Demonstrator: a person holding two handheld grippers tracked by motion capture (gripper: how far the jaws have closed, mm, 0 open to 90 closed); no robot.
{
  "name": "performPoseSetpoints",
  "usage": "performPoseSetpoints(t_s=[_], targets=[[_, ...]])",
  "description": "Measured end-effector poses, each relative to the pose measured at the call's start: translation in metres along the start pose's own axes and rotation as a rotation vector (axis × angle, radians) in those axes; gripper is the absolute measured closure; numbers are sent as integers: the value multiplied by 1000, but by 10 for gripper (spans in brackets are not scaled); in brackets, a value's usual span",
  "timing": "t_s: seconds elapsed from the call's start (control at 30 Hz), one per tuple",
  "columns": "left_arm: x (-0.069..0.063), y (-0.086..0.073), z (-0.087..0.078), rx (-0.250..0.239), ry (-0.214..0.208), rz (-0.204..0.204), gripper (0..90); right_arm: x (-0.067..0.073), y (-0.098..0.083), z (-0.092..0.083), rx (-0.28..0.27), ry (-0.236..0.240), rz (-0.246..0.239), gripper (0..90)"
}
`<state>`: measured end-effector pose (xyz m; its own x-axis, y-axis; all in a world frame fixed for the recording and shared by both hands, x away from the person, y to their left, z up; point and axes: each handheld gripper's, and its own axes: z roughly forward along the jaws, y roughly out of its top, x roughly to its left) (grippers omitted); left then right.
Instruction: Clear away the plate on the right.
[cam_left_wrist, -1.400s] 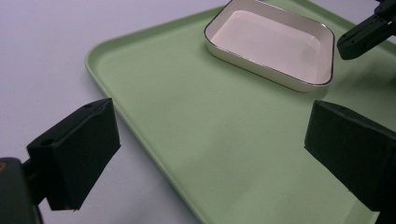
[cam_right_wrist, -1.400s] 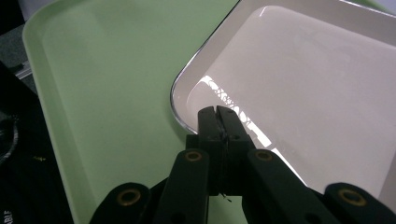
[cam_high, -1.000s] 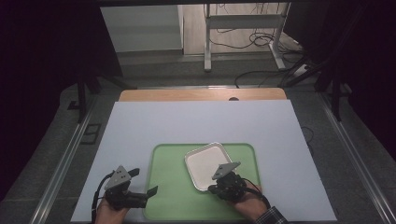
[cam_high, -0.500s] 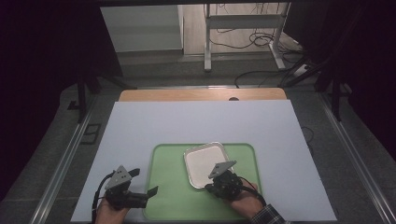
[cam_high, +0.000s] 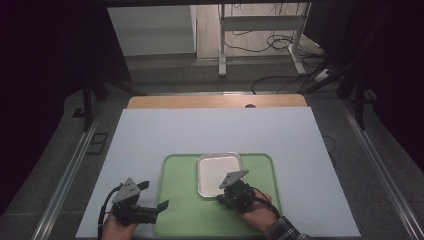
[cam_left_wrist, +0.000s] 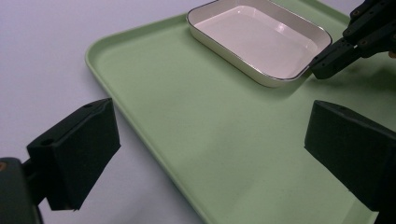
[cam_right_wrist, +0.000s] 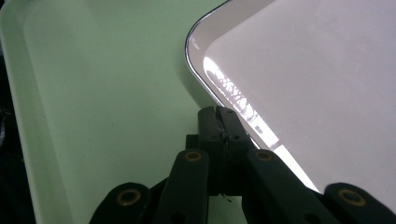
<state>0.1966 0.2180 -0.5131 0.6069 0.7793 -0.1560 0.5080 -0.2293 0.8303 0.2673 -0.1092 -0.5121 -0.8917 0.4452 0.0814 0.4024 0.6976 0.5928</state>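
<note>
White enamel dish (cam_high: 218, 173) was seen on the green tray (cam_high: 180, 210), on the table. Right tongs (cam_right_wrist: 219, 122) were pressed together at its rim; left tongs (cam_left_wrist: 210, 140) apart, empty. Dish judged rigid, light, slippery, chip-prone; best taken by the rolled rim

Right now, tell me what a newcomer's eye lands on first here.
The white dish on the green tray, near the table's front edge. The right claw is shut at the dish's near rim; whether it pinches the rim is unclear. The left claw gapes open at the tray's left edge.
</note>
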Motion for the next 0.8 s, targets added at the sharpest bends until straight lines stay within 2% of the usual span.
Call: performPoseSetpoints(t_s=[0.2,0.6,0.8], targets=[[0,-1,0,2,3,0,29,-1,4,4,-4,-14,-3,896],[0,-1,0,2,3,1,29,0,5,6,-7,0,-8,891],[0,-1,0,3,1,-1,29,2,5,5,-7,-6,-4,846]])
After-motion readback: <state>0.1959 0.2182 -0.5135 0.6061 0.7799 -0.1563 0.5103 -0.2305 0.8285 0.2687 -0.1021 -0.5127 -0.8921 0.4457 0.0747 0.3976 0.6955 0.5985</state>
